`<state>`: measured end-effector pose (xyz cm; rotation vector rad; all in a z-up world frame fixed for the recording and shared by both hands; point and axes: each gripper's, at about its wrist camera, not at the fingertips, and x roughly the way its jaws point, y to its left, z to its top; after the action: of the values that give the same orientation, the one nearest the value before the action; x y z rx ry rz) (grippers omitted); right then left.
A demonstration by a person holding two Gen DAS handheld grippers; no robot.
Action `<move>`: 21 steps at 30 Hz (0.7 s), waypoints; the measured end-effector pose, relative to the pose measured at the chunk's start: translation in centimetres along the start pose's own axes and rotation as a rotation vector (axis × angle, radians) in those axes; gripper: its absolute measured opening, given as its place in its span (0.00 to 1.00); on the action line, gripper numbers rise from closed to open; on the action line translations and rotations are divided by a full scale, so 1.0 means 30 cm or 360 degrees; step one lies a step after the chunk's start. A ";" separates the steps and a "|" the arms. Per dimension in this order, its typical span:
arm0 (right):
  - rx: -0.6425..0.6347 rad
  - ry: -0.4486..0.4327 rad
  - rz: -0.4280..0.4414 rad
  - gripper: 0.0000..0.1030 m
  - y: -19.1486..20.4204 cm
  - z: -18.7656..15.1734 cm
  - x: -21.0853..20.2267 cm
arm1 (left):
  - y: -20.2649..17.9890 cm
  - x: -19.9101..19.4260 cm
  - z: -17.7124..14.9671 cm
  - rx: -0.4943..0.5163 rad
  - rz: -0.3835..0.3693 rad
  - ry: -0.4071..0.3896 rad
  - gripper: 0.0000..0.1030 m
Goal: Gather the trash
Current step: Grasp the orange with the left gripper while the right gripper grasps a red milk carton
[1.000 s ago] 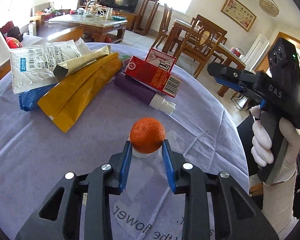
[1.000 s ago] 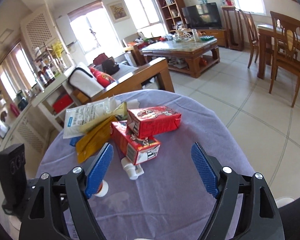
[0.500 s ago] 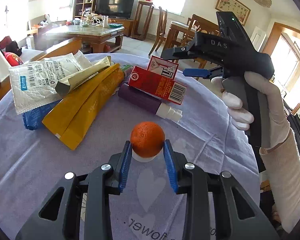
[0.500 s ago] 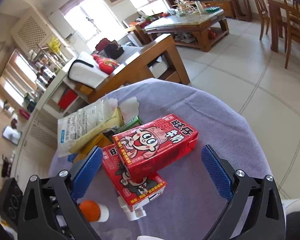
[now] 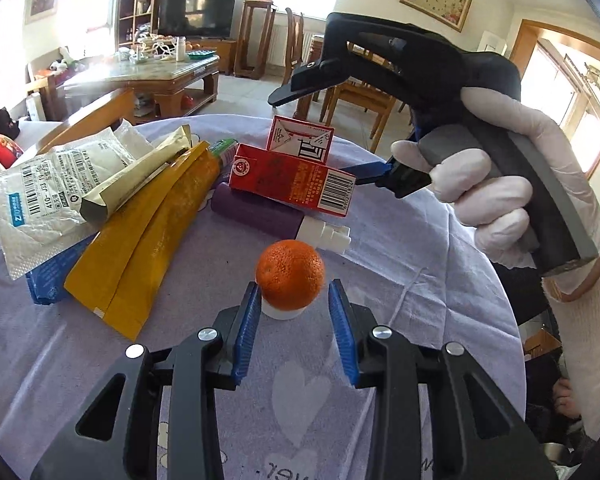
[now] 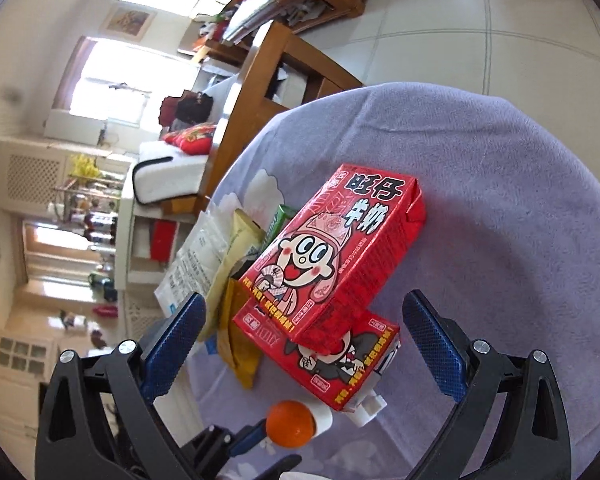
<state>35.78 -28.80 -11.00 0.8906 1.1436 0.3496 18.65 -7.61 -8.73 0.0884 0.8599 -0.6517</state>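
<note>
The round table under its lavender cloth curves away at the right of the left wrist view, with bare cloth near the lower left. The left gripper brackets the orange-capped bottle at centre; whether its pads press cannot be told. The upper red carton lies across the lower red carton, mid-frame in the right wrist view, between the spread, released jaws of the right gripper. The purple tube is half hidden under a carton. Since a second ago the right gripper has rolled, dropped toward the cartons and widened; the left has eased slightly apart.
</note>
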 end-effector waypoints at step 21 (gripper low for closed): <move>-0.0247 -0.0245 0.0255 0.35 0.014 -0.082 -0.110 | -0.037 0.039 0.032 0.0144 0.0142 -0.0056 0.39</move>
<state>32.30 -29.64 -8.89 0.8584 0.8935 0.4858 19.24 -9.39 -8.76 0.1952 0.7880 -0.6064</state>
